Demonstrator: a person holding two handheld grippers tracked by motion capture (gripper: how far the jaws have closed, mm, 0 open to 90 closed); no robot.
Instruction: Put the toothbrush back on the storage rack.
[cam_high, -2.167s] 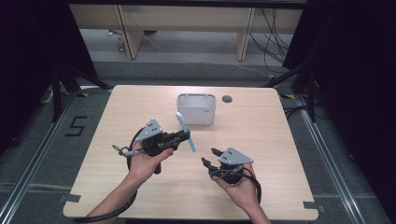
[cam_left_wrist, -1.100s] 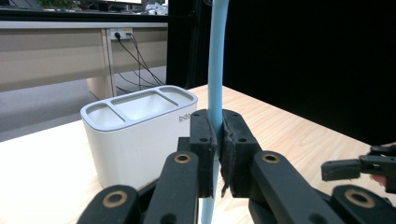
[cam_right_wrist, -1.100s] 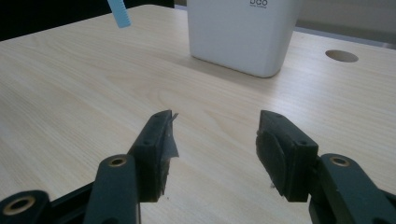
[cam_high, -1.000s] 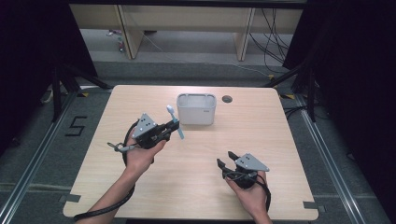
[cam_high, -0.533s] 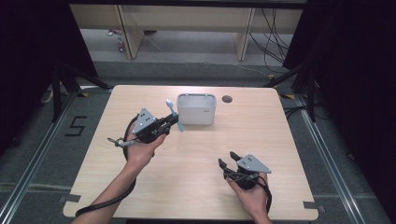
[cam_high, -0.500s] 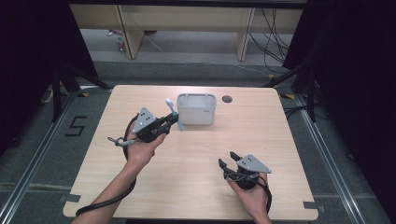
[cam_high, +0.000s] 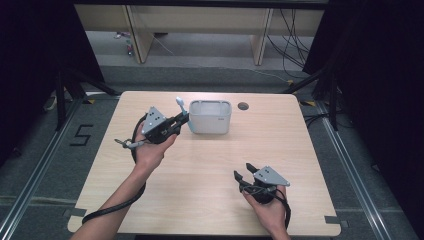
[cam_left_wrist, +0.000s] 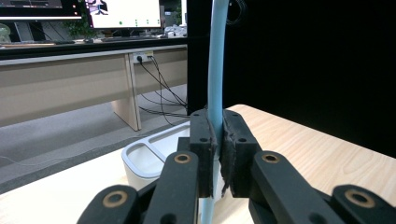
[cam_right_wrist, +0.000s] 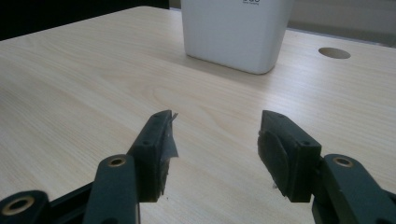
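The left gripper (cam_high: 183, 120) is held above the far left part of the table (cam_high: 200, 170), just left of the white container (cam_high: 210, 116). Its jaws are clamped together on a light blue utensil handle (cam_left_wrist: 215, 70), which passes between the pads and stands nearly upright; in the high view the light blue utensil (cam_high: 179, 104) rises above the jaws, beside the container's near left corner without visibly touching it. In the left gripper view the container's open rim (cam_left_wrist: 154, 154) lies below and beyond the jaws. The right gripper (cam_high: 243, 176) rests low over the near right part of the table, well apart from the container and from the left gripper. Its jaws stand apart with nothing between them; bare table surface shows in the gap. A round cable hole (cam_high: 243, 106) lies in the tabletop just right of the container.
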